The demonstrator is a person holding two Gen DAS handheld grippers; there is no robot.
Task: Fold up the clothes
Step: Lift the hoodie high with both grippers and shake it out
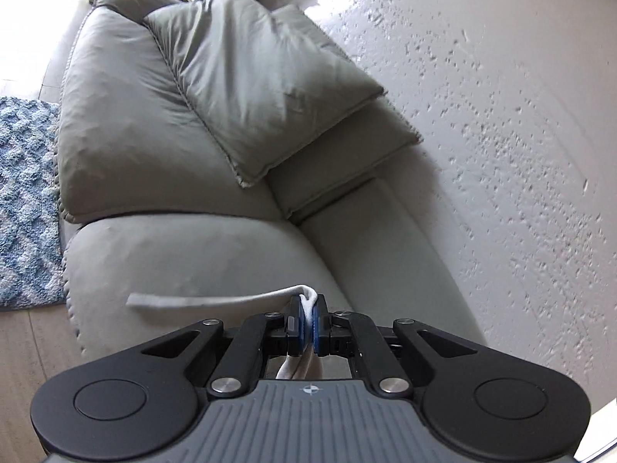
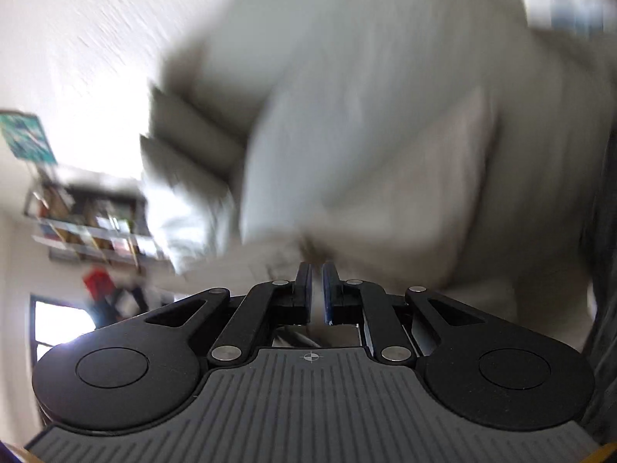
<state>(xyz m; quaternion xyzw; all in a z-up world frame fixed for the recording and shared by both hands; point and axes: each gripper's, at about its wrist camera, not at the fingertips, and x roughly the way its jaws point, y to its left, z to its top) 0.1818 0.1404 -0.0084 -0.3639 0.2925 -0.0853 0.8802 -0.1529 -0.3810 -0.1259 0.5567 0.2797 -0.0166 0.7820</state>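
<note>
My left gripper (image 1: pixel 307 301) is shut on a fold of white cloth (image 1: pixel 208 301). A strip of it trails out to the left over the grey sofa's arm (image 1: pixel 173 254), and more hangs below the pads. In the right wrist view my right gripper (image 2: pixel 317 268) stands with a narrow gap between its fingers. The blue inner pad (image 2: pixel 327 293) shows bare, and I see nothing clamped in the gap. Just beyond its fingertips lies a heavily blurred mass of pale grey fabric (image 2: pixel 366 154). I cannot tell whether that is a garment or the sofa.
The sofa's seat (image 1: pixel 135 123) carries a loose grey cushion (image 1: pixel 250 88) leaning toward the textured white wall (image 1: pixel 501 154). A blue-and-white rug (image 1: pixel 23 200) lies on the floor at left. A cluttered shelf (image 2: pixel 88 223) and a picture (image 2: pixel 25 137) hang on the wall in the right wrist view.
</note>
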